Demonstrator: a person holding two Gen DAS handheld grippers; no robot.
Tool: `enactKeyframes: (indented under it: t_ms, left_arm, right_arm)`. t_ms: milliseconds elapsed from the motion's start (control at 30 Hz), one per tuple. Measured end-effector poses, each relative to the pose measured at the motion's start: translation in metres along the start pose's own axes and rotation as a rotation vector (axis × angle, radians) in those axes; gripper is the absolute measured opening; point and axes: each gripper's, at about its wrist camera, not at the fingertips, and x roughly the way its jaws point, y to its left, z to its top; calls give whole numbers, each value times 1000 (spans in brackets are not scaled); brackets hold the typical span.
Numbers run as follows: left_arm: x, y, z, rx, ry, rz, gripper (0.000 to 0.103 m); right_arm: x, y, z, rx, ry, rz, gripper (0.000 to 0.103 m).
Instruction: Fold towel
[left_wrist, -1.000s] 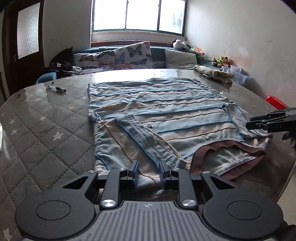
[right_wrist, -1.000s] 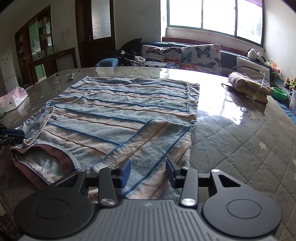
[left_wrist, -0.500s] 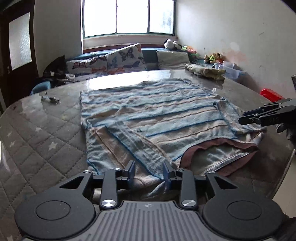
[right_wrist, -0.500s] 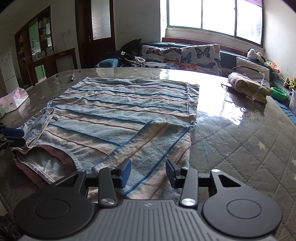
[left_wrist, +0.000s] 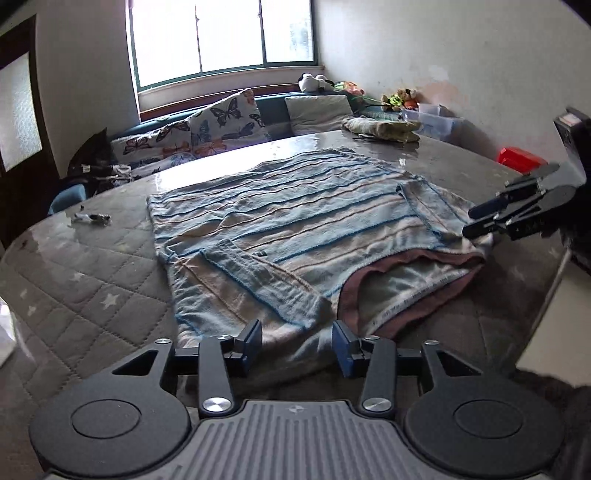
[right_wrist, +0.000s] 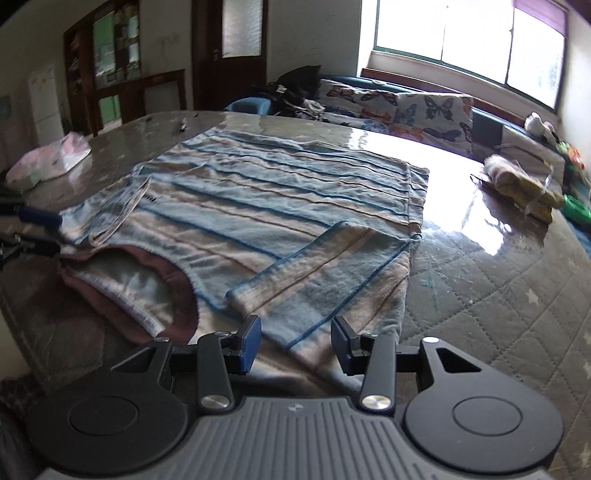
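The left tool (left_wrist: 297, 343) has let go — its jaws are opening over the near edge of the towel (left_wrist: 295, 229), folded on the surface (left_wrist: 92, 280). The right tool (right_wrist: 295, 341), part open, holds nothing — this fold looks laid.

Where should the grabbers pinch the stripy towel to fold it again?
Probably the near edge of the towel, one gripper at each front corner, coming in low from the side nearest the person. There the layers sit loose and slightly raised off the table, with flaps turned back, so a finger could slide under. The left gripper, jaws opening, and right gripper already face it.
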Motion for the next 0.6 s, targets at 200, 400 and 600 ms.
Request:
enactKeyframes:
  t_ms: [200,400,600]
  left_arm:
    - [-5,-16,-12,130,-11,42,53]
    - [7,-34,-16,259,-50,66,53]
    - [12,-44,-18,323,-95,65,29]
  right_arm:
    - [-16,15,-8,-96,16,25,50]
    - [-19,29,-13,-163,6,36,51]
    - [-14,34,-16,-178,5,31,52]
